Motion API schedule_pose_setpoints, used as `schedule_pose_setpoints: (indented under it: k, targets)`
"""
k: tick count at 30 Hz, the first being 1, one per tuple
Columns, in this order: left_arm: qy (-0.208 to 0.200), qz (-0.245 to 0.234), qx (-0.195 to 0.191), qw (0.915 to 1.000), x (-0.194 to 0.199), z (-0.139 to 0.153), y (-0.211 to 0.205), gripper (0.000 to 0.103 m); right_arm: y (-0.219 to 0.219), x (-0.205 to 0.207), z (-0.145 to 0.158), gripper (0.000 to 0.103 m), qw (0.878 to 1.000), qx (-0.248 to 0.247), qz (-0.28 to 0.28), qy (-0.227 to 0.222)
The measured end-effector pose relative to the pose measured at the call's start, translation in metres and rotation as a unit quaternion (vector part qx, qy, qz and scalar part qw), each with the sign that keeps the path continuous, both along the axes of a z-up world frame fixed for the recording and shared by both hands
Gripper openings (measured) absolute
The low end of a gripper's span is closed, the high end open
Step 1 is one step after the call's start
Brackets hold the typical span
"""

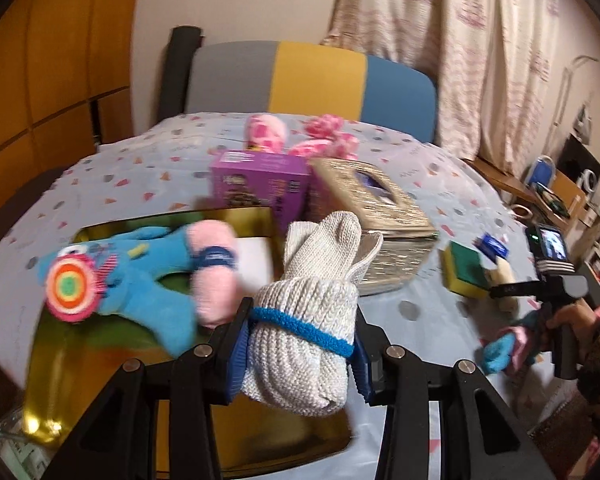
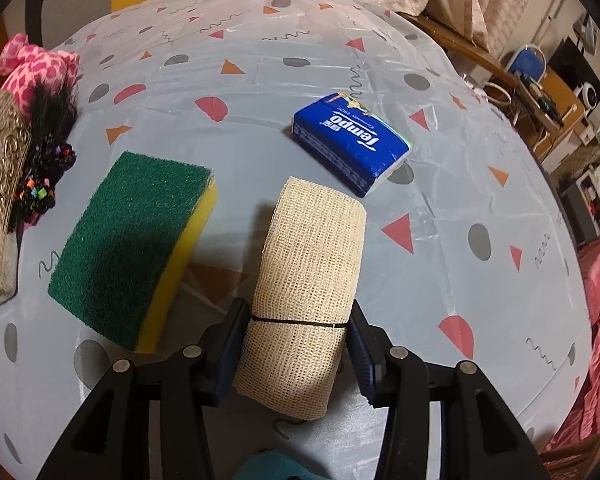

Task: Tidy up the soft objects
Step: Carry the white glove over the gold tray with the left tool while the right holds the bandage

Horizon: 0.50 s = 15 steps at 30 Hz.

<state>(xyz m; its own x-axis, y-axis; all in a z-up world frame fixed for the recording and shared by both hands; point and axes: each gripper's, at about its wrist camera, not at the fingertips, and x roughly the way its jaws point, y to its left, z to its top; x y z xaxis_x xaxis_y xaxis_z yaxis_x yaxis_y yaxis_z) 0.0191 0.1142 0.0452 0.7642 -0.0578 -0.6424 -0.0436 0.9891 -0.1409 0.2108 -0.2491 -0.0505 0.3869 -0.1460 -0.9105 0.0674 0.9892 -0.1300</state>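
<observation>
This is a lived-in home room. Patterned curtains [image 1: 452,48] hang at the upper right of the left wrist view, behind a grey, yellow and blue chair back [image 1: 312,76] at top centre. The table [image 2: 300,60] wears a plastic cloth of coloured shapes. Cluttered shelves [image 2: 556,96] with household odds and ends fill the right edge.

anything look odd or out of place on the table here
Nothing spilled or damaged. The green-and-yellow sponge and blue tissue pack lie askew on the tablecloth, loose beside the tray rather than sorted.
</observation>
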Motion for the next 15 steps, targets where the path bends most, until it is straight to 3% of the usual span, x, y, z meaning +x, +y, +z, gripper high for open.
schedule_pose_setpoints:
  k: [5,11,15]
  targets:
    - [0.011,0.058,-0.007,0.9982,-0.013,-0.005,0.049,0.044,0.001,-0.001,0.001,0.048,1.0,0.008,-0.004,0.001]
    - [0.04,0.149,-0.027,0.9877,-0.032,-0.02,0.119,0.044,-0.002,-0.001,0.001,0.048,1.0,0.001,0.002,0.001]
    - [0.06,0.178,-0.023,0.9819,-0.038,-0.034,0.141,0.044,0.001,-0.002,0.001,0.048,1.0,-0.009,0.007,-0.001]
